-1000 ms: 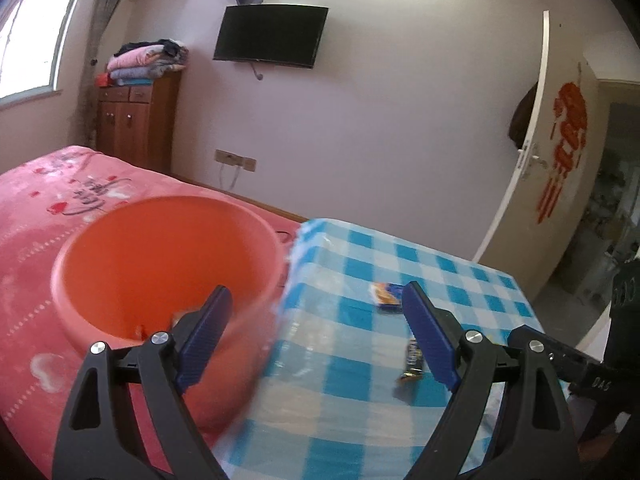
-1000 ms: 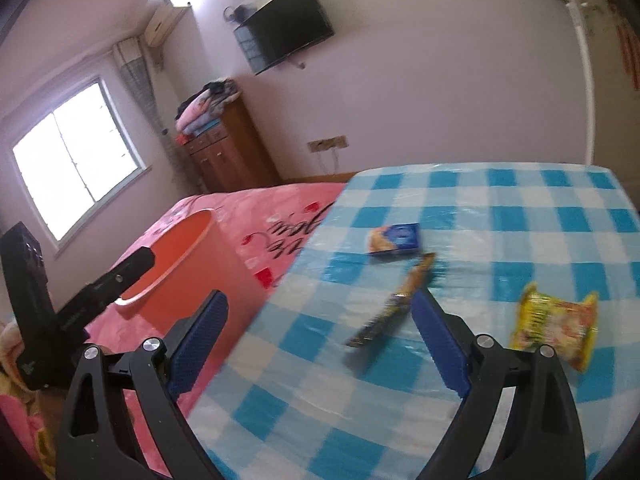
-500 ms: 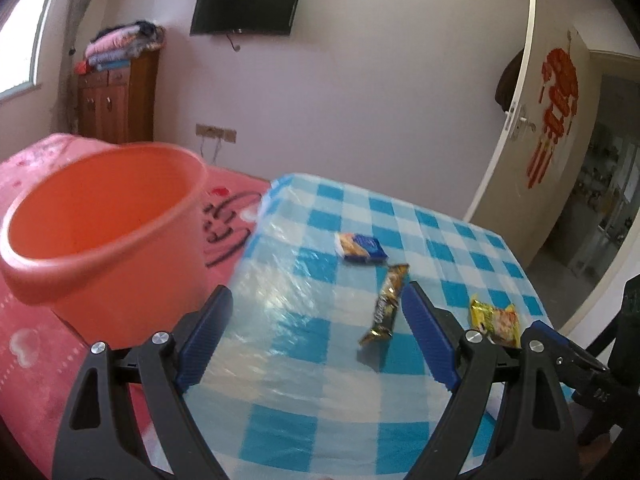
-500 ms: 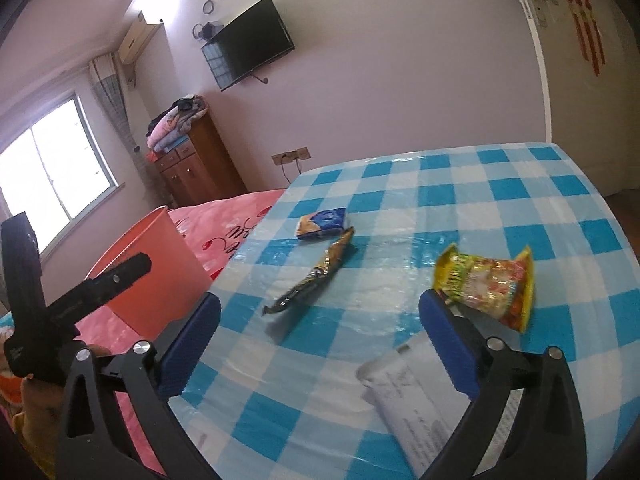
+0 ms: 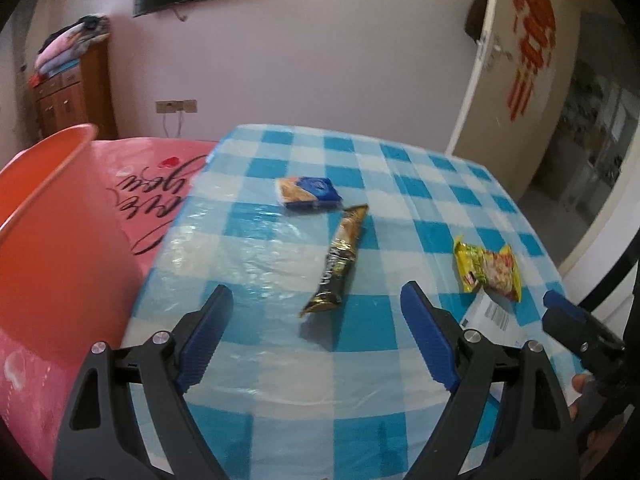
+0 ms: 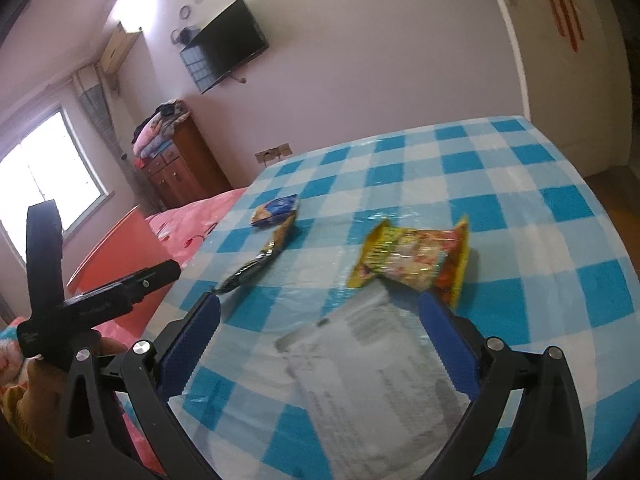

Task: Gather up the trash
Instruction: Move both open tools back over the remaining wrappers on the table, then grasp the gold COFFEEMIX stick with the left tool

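Note:
On the blue-checked table [image 5: 360, 364] lie a blue snack packet [image 5: 310, 194], a dark-gold bar wrapper [image 5: 340, 256], a yellow noodle packet [image 5: 488, 270] and a white printed sheet [image 5: 490, 314]. My left gripper [image 5: 316, 300] hovers just short of the bar wrapper's near end, its jaws wide and closing slightly, pressing on nothing. My right gripper [image 6: 320, 300] is open above the white printed sheet [image 6: 372, 380], with the noodle packet [image 6: 416, 258] just beyond its tips. An orange bucket [image 5: 48, 240] stands left of the table.
A pink bedspread [image 5: 160, 184] lies between the bucket and the table. At the far left wall stands a wooden cabinet [image 5: 72, 92] with folded bedding on top. An open door [image 5: 476, 64] is at the back right. A hand [image 6: 28, 400] holds the left gripper.
Both grippers have swung right from the bucket over the table and dipped lower. The bucket slid to the left edge, and the white sheet came under the right gripper, whose jaws widened.

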### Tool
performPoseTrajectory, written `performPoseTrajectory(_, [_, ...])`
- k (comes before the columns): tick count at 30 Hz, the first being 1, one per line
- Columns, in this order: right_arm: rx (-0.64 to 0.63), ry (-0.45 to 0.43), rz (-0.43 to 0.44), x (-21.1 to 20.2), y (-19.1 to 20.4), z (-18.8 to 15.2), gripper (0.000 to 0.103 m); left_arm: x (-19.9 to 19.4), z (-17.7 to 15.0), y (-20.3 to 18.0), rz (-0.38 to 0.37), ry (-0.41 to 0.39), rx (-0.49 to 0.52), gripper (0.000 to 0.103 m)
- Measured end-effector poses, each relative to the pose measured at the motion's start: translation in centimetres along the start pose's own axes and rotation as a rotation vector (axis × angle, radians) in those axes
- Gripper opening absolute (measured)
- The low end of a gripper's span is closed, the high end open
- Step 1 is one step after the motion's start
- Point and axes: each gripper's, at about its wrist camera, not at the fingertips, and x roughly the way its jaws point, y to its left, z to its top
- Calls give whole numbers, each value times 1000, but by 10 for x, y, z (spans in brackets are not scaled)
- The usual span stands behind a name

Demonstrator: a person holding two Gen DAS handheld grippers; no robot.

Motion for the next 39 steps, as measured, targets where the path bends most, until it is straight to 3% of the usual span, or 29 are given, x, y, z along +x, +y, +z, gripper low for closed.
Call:
performPoseTrajectory(9, [24,34,-29,0,-26,6,98,47,21,-24,-29,94,56,85])
performPoseTrajectory(15, [6,82,-34,5,-28,2,98,80,23,-30,-49,164,56,78])
performPoseTrajectory(21, [21,138,-9,16,-31,-4,98,96,25,-25,-34,165,37,78])
performPoseTrajectory(27, [-6,211,-1,28,-28,-11,98,109,27,-19,-22,178,19,68])
performPoseTrajectory(36, [-61,229,-46,32,-25,-13,98,117,22,-26,-23,180,57,67])
performPoseTrajectory(39, [-50,223,-50,33,-29,-8,98,117,22,-25,-15,172,51,62])
